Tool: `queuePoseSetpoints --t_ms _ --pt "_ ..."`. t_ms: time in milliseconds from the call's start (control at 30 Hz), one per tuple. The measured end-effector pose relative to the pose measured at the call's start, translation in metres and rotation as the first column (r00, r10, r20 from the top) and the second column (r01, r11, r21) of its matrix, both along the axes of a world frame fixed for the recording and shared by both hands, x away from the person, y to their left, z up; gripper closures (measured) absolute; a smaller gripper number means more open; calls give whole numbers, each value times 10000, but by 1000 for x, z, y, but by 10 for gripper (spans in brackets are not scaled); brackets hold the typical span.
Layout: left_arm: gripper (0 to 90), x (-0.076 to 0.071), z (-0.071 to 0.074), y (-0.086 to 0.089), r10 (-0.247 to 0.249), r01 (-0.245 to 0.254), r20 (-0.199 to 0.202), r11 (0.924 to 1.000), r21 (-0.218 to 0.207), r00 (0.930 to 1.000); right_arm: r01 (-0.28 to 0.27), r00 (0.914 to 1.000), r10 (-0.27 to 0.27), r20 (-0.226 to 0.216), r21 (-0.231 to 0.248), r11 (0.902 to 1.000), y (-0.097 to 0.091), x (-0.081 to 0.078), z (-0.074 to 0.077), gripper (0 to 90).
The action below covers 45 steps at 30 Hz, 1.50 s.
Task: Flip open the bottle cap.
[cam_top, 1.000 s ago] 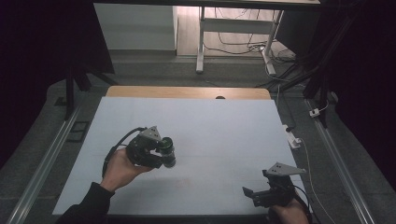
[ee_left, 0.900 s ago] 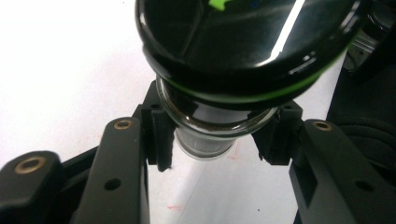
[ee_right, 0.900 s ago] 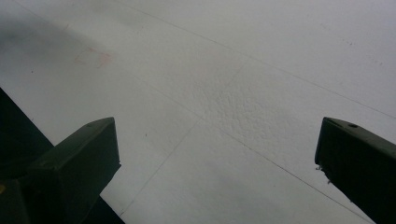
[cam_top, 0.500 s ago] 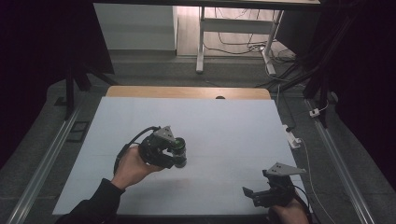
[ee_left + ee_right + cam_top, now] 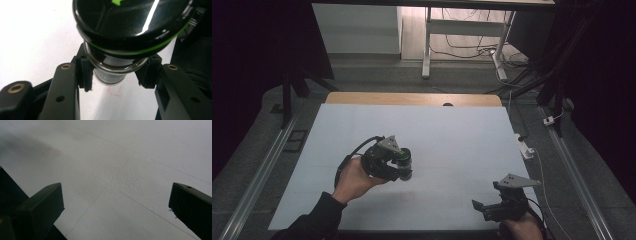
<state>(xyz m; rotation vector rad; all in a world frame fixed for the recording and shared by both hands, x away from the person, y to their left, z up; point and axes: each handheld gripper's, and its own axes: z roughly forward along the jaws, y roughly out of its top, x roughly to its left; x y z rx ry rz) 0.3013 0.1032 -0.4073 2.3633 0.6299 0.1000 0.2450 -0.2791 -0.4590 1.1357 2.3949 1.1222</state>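
item: white table sheet (image 5: pixel 452 135), largest surface, bare apart from faint red marks. item: left gripper (image 5: pixel 404 167), held over the sheet's middle-left by the person's left hand (image 5: pixel 354 177), jaws clamped on the neck of a glass jar (image 5: pixel 112 72) with a glossy black lid (image 5: pixel 132 22) ringed in green; in the left gripper view the pads (image 5: pixel 85 72) press both sides of the glass just under the lid, and the jar lies tipped rather than upright. item: right gripper (image 5: pixel 492 206), near the sheet's lower right corner, jaws spread wide, nothing between them, well apart from the jar. risk, as judged: smooth glass held only at the neck may swivel or slide out of the pads if the hand tilts further or sets down hard; the heavy lid end would drop first and the jar could roll off across the sheet.
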Motion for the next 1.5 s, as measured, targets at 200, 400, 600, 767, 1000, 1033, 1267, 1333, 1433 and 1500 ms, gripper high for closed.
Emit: queuePoseSetpoints --t_ms 200,400,600,767,1000,1033,1267,1333,1433,1500 --pt "538 0 -1 -1 -35 35 -4 10000 -24 10000 -389 9992 391 -56 201 9990 3 0 2 0" --pt "538 -1 0 -1 -52 52 40 10000 -70 10000 -882 9959 875 221 298 9957 12 1 10 0" --pt "538 -1 0 -1 -16 17 56 10000 -68 10000 -1187 9925 1163 373 724 9903 20 4 13 0" --pt "538 -1 -1 0 27 -26 69 10000 -66 10000 -1588 9867 1555 469 785 9842 31 6 18 0" --pt "538 -1 0 0 90 -89 127 9999 -102 9999 -1844 9821 1805 538 787 9797 51 12 30 0" --pt "538 -1 0 0 89 -88 130 9999 -95 9999 -1883 9813 1846 549 723 9794 54 14 31 0" --pt "538 -2 -1 -1 54 -53 151 10000 -60 9999 -2229 9737 2190 627 627 9728 78 21 41 0" --pt "538 -2 -1 -1 62 -61 165 10000 -55 9998 -2388 9695 2347 713 568 9694 83 23 44 0" --pt "538 -2 0 0 59 -58 184 10000 -45 9998 -2538 9659 2492 707 645 9651 93 30 47 0" --pt "538 -2 0 0 56 -55 198 10000 -51 9998 -2579 9649 2535 686 653 9640 95 32 48 0"
